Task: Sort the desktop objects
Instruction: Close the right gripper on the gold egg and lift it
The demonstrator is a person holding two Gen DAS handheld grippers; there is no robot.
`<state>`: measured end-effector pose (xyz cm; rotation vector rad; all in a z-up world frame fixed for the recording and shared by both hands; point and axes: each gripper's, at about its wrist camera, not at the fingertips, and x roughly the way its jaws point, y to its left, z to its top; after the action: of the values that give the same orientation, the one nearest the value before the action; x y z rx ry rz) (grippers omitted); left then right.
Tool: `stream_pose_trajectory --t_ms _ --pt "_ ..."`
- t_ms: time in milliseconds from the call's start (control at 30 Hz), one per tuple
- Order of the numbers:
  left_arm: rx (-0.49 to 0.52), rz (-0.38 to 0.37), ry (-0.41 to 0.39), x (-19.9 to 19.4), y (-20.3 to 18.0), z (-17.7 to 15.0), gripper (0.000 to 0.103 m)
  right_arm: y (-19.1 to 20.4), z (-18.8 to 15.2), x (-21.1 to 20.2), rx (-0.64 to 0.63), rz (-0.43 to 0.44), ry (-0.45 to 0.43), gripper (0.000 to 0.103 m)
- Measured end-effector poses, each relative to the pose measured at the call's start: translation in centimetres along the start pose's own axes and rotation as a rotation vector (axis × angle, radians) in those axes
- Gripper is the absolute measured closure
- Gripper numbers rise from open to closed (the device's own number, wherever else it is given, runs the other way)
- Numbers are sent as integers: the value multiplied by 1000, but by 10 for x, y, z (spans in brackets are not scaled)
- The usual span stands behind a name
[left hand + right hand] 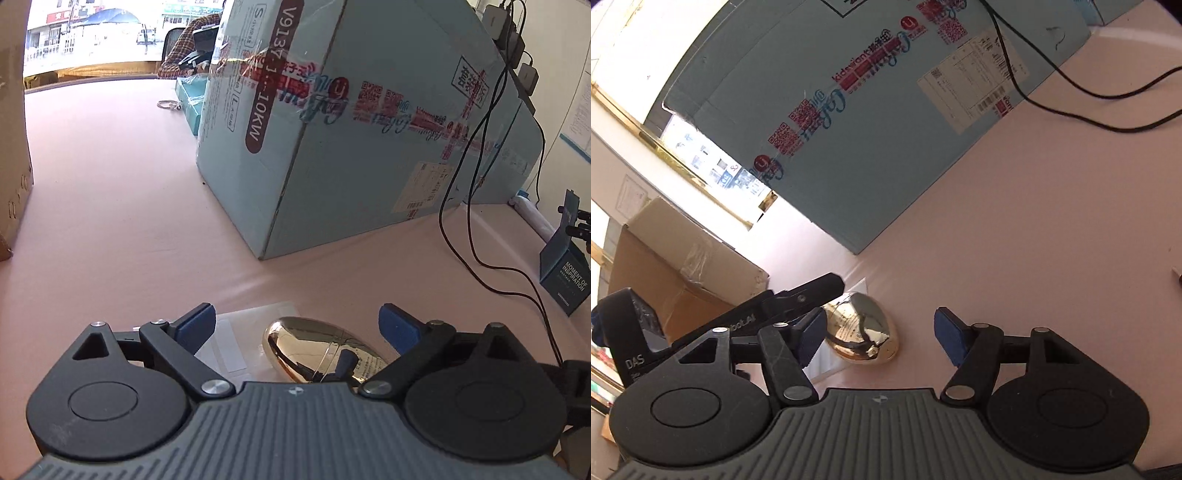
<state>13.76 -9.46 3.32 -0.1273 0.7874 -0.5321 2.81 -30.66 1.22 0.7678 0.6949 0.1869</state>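
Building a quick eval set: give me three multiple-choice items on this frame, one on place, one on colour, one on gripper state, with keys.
1. Where does the gold egg-shaped object lie?
A. on the blue box
B. on the pink table, between the left gripper's fingers
C. inside the brown box

2. What colour is the large carton?
A. light blue
B. red
C. black

3. What state is the right gripper in?
A. shut on the egg
B. shut, holding nothing
C. open

Key: B, it rests on the table ahead of the left gripper; A, its sides are pale blue; C, its pads stand apart.
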Motion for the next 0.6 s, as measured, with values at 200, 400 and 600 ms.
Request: stream_pose_trajectory --t_ms 200,400,600 --pt "25 -17 52 17 -10 -1 9 -5 -5 18 69 8 56 55" --pt "25 3 45 20 -9 -3 12 -3 -6 23 75 3 41 55" --pt "31 38 34 20 -11 -3 26 -1 -9 25 69 4 26 56"
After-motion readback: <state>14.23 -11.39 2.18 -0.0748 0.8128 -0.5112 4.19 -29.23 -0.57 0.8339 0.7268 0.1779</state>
